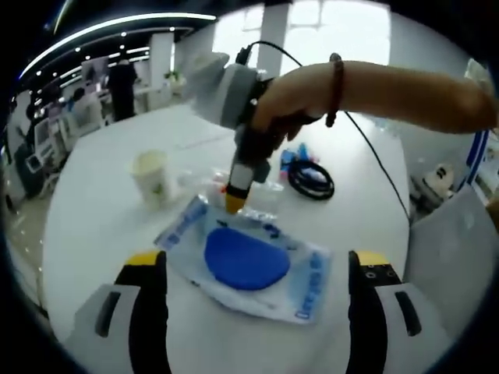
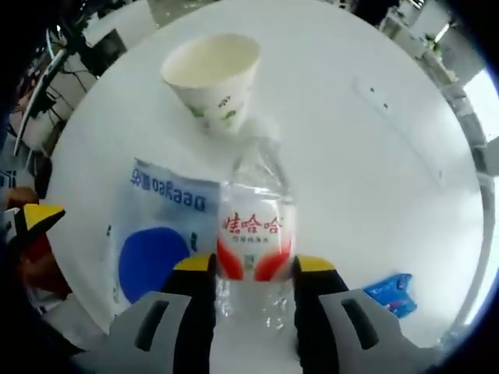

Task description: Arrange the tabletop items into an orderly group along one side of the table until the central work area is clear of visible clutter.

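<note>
A clear water bottle (image 2: 253, 222) with a red and white label lies on the white table (image 2: 374, 156), and my right gripper (image 2: 255, 265) is shut on it, one jaw pressed to each side. Just beyond its cap end stands a paper cup (image 2: 212, 74). To its left lies a clear packet holding a blue disc (image 2: 156, 241). My left gripper (image 1: 257, 261) hangs open over that packet (image 1: 245, 261), jaws wide on either side and apart from it. A hand holds the right gripper (image 1: 234, 199), tip down behind the packet, near the cup (image 1: 152, 175).
A coiled black cable (image 1: 312, 181) and a small blue packet (image 1: 292, 156) lie behind the right gripper; the small blue packet (image 2: 390, 290) lies right of the bottle. A cord runs from the right gripper off the table's right edge. Desks and people stand far left.
</note>
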